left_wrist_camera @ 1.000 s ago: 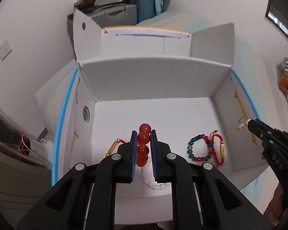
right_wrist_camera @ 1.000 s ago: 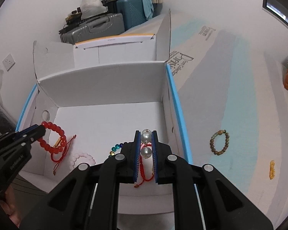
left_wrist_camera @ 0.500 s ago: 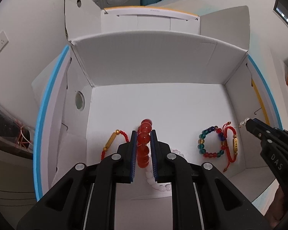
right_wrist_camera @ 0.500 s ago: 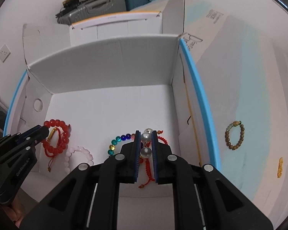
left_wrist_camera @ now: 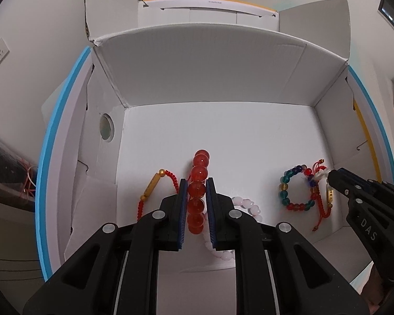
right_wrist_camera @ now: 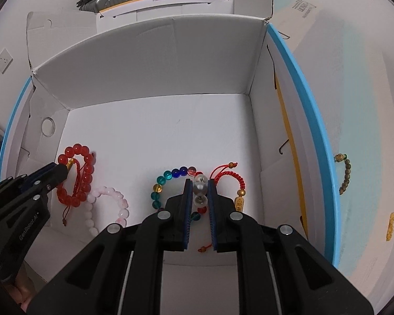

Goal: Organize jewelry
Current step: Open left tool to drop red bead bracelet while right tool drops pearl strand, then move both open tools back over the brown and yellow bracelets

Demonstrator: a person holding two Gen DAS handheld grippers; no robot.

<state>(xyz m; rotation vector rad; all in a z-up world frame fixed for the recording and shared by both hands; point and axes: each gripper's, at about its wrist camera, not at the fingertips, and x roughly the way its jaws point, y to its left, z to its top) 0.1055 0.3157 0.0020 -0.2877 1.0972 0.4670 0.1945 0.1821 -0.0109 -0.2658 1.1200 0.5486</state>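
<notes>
My left gripper (left_wrist_camera: 195, 187) clamped the red bead bracelet (left_wrist_camera: 197, 189) inside the white box (left_wrist_camera: 197, 78); my right gripper (right_wrist_camera: 199, 189) seemingly pinched the clear bead bracelet (right_wrist_camera: 199, 189).

Both wrist views look down into open box (left_wrist_camera: 223, 84); all items sit on floor near its front edge.

Left wrist view: bead bracelet (left_wrist_camera: 198, 183) frame centre, running up-down btw left gripper (left_wrist_camera: 195, 191) pads. Cord bracelet (left_wrist_camera: 155, 186) just left of it. Pale bead bracelet (left_wrist_camera: 247, 204) just right, partly under gripper. Mixed-bead bracelet (left_wrist_camera: 289, 191) lower right, touching charm cord bracelet (left_wrist_camera: 328, 197) to its right; right gripper (left_wrist_camera: 333, 176) tip over these two.

Right wrist view: two loose pcs outside box, on surface (right_wrist_camera: 354, 105) at right: bracelet (right_wrist_camera: 345, 173) beside box wall, small piece (right_wrist_camera: 390, 225) below-right of it.
</notes>
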